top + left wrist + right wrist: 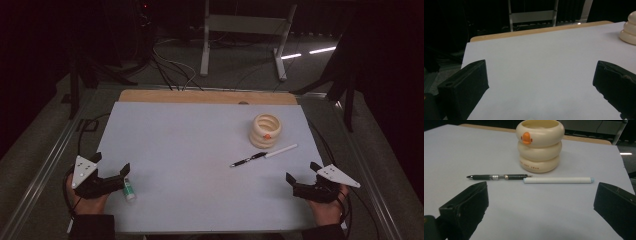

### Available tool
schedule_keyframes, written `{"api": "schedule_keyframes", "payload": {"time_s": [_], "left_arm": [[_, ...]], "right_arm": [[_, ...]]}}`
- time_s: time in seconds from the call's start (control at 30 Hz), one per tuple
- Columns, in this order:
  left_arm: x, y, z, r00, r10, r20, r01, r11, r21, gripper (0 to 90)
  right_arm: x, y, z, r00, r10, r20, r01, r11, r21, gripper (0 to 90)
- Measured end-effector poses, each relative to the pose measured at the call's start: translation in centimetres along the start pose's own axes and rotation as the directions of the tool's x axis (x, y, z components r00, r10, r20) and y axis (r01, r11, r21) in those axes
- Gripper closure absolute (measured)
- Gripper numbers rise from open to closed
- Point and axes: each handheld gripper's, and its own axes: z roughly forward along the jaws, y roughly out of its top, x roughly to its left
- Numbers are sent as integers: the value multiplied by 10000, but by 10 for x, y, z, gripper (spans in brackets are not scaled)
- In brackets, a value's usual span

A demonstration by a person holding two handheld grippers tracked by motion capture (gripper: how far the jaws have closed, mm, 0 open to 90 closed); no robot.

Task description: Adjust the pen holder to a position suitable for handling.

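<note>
A cream ringed cup (265,130) with an orange duck bill stands upright at the back right of the white mat (190,150); the right gripper view has the cup (540,145) straight ahead. In front of it lie a black pen (248,160) (499,177) and a white marker (281,150) (559,180), end to end. My right gripper (303,171) (541,205) rests open near the mat's front right edge, short of the pens. At the front left my left gripper (112,162) (541,82) stands open with nothing between its jaws. A small white and green tube (129,190) lies just right of it.
A wooden board edge (207,96) runs along the mat's far side. Beyond it, a metal frame (245,35) and cables (170,70) sit on the dark floor. Metal rails (45,165) flank the table on both sides.
</note>
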Motion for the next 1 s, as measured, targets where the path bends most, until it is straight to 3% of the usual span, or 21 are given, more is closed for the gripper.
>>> {"api": "schedule_keyframes", "payload": {"time_s": [0.37, 0.6, 0.8, 1.0], "left_arm": [[4, -1, -2, 9999, -136, -71, 135, 9998, -122, 4], [4, -1, -1, 9999, -121, -57, 120, 9999, -123, 4], [4, 1, 0, 10000, -85, 30, 86, 10000, -36, 3], [5, 2, 0, 9998, -40, -188, 38, 10000, -88, 3]], "right_arm": [[3, 11, -2, 10000, 38, 42, -37, 9997, -230, 1], [4, 24, 3, 9999, -79, -62, 78, 10000, -42, 1], [-1, 41, 12, 9998, -153, -109, 156, 9996, 252, 1], [-6, 63, 22, 9997, -220, -105, 222, 9995, 234, 1]]}}
